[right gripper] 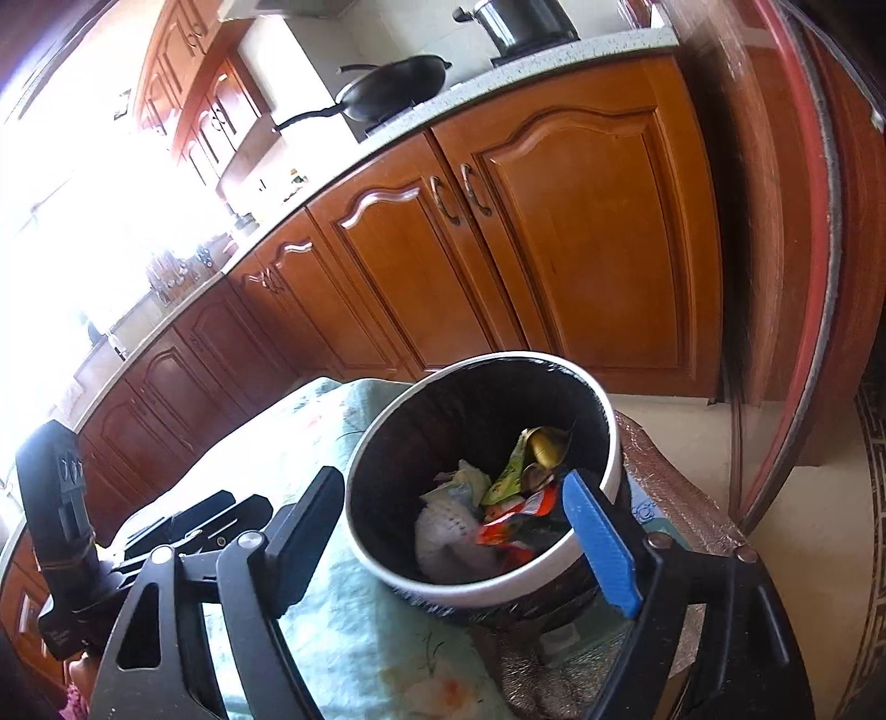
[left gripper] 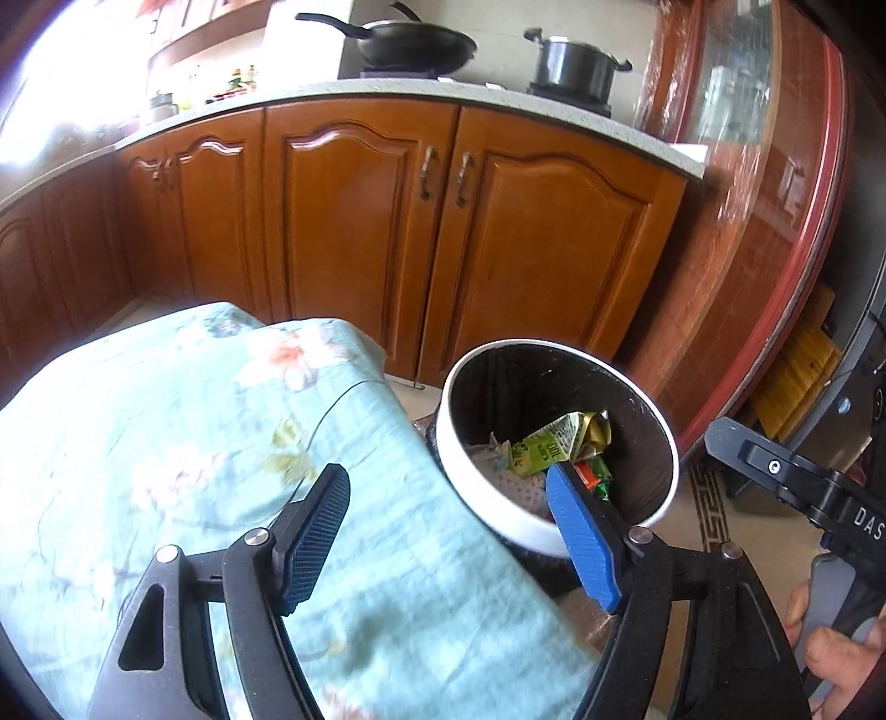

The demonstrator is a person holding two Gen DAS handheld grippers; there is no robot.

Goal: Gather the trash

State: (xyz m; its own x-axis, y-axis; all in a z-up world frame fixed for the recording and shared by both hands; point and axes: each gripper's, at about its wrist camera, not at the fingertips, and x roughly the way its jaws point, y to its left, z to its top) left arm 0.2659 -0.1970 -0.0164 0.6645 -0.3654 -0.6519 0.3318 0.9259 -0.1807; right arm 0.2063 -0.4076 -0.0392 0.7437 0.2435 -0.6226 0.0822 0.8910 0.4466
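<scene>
The cloth-covered desk [left gripper: 166,443] shows no litter. Beside its far right edge, the trash bin [left gripper: 498,498] holds wrappers [right gripper: 515,515]. Both the left hand-held gripper [left gripper: 448,537] and right hand-held gripper [right gripper: 454,543] gape empty: dropping looks finished; next, seek remaining trash.

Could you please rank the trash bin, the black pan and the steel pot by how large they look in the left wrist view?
1. Trash bin, by far the largest, though it is also nearest the camera.
2. Black pan.
3. Steel pot, narrower than the pan; both stand far back on the stove.
</scene>
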